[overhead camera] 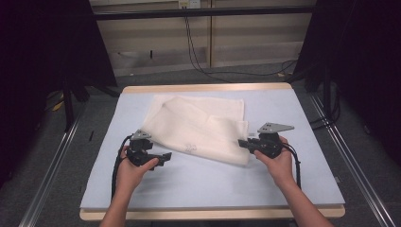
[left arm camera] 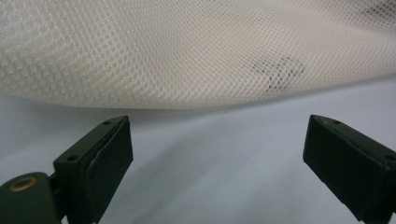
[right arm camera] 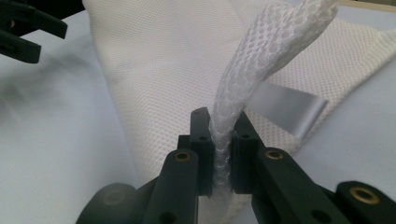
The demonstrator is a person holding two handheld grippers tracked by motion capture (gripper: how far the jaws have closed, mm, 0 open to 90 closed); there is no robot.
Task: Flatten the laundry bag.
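Observation:
A white mesh cloth lies partly folded on the pale blue table top. My right gripper is shut on the cloth's right edge; in the right gripper view the pinched fold stands up between the jaws, with a shiny label behind it. My left gripper sits just off the cloth's near-left edge, open, nothing between its fingers. In the left gripper view the cloth lies just ahead of the open jaws, with a faint dark mark showing through the mesh.
The blue mat covers a wooden table with its far edge showing. Dark curtains hang at both sides, and cables run over the grey floor behind. Metal rails flank the table.

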